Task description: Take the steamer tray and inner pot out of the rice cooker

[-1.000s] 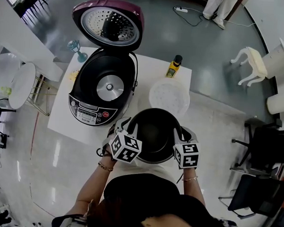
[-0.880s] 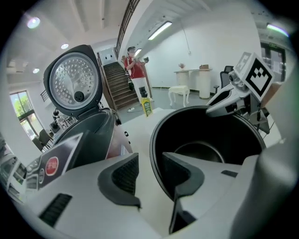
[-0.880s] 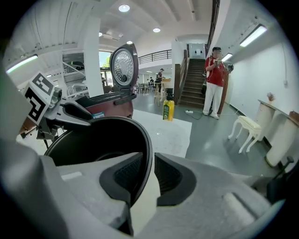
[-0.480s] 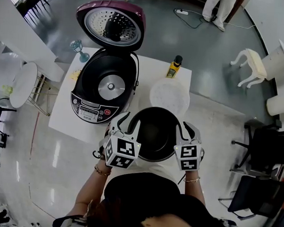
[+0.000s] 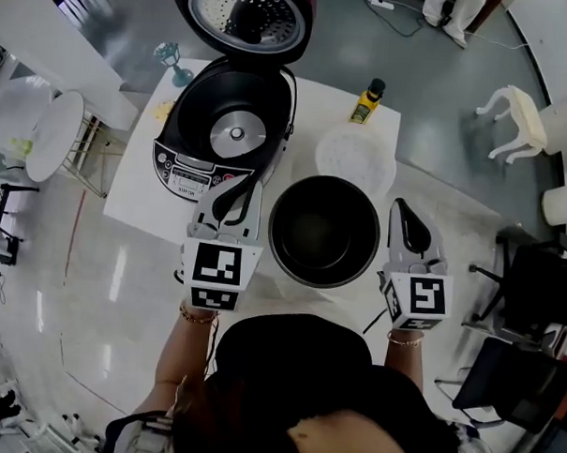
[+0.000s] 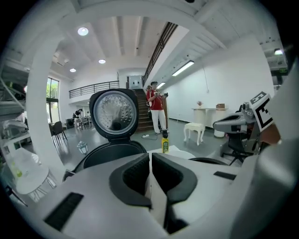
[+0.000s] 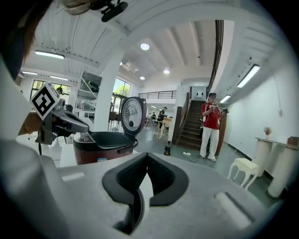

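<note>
Overhead head view; gripper views share rice cooker (image 5: 190, 174).

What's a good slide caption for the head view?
Inner pot on the white table beside the open rice cooker; left tool and right tool just closed, empty.

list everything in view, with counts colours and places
rice cooker: one, maroon and black, lid open, far left of the table
inner pot: one, black, table's near edge, right of cooker
steamer tray: one, white, behind the pot
bottle: one, yellow, table's far right corner
glass: one, teal, past the table's far left corner
table: one, white, centre
chair: one, white, floor at right
bystander: one, red top, far across the room
left tongs: one, grey, left of pot, shut, empty, jaws just closed
right tongs: one, grey, right of pot, shut, empty, jaws just closed
</note>
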Tool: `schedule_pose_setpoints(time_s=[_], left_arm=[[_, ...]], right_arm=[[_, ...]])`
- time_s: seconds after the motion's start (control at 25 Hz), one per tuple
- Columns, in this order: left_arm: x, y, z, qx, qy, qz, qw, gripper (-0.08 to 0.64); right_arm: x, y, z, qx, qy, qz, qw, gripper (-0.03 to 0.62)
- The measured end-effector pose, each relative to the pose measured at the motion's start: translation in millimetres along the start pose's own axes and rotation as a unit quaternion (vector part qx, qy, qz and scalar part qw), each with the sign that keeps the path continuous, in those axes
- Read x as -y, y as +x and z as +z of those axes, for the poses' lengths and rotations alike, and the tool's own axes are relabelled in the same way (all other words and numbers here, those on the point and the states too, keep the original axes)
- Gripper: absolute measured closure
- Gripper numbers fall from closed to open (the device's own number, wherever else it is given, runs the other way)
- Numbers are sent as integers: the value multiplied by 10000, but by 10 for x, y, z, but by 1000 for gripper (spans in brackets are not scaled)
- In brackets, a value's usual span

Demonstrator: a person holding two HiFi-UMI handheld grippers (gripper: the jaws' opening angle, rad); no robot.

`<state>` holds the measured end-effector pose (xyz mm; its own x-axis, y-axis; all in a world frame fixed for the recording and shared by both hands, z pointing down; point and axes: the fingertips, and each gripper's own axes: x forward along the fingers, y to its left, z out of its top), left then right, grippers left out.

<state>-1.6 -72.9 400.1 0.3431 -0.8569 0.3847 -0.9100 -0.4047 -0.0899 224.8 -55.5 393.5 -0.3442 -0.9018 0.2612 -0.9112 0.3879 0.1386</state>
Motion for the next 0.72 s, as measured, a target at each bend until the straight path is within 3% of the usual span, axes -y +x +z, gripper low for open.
schedule_pose_setpoints(time_s=[0.24,0.72], left_arm=[[-249,-232,-20,156,-493,304,9982,555],[-347,-384,-43,325,-602,486,9965,555]], right_arm=[[31,-181,233,525,547,139,9970,586],[-24,-225,143,413,618,196,9970,588]])
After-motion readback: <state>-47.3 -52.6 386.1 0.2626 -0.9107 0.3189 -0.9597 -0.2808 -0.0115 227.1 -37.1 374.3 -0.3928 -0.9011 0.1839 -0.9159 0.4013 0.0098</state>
